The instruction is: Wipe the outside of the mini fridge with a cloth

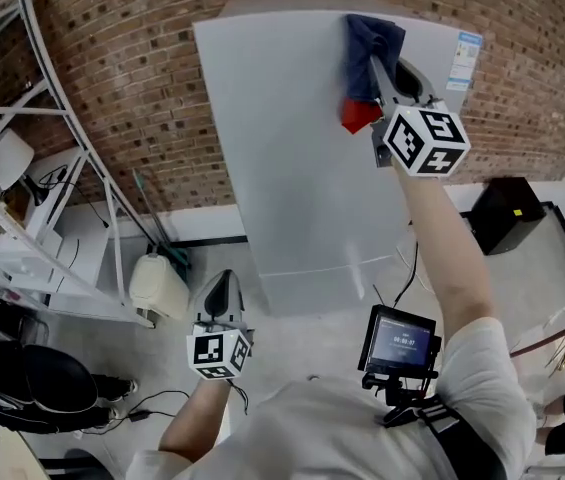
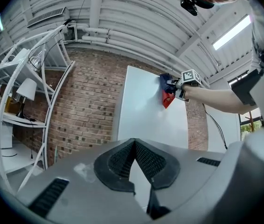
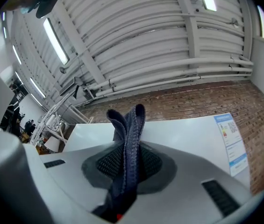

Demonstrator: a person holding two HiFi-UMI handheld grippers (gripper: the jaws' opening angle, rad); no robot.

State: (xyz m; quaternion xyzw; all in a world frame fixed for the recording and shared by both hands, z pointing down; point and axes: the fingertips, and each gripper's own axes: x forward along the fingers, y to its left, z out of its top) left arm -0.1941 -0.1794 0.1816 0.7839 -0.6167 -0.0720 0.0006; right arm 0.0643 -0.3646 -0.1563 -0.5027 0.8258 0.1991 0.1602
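Right gripper (image 1: 375, 66) is noted clenched on a dark blue folded cloth with a red corner hanging below (image 1: 370, 36). In the right gripper view the fold (image 3: 129, 125) is seen standing up between the jaws. The cloth is pressed against the upper right of the front panel of the tall white mini fridge (image 1: 292, 168), close under its top edge.

Left gripper (image 1: 224, 278) is held low, well apart from the fridge. Its jaws are seen pressed together with nothing between them (image 2: 134, 160).

Risks, as judged:
- The cloth could be dragged out of the jaws if it is pressed hard on a downward stroke, since only a narrow fold is gripped.
- The bare jaw tips could be scraped on the panel if the fold is tilted away.
- The blue-and-white paper label (image 1: 467, 58) just beside the cloth could be caught and lifted at an edge.

Surroundings: a red brick wall (image 1: 132, 58) is seen behind. Access to the left side is judged to be crowded by a white metal shelf rack (image 1: 67, 158) and a cream container on the floor (image 1: 160, 284). A black box (image 1: 507, 213) stands near the right side.
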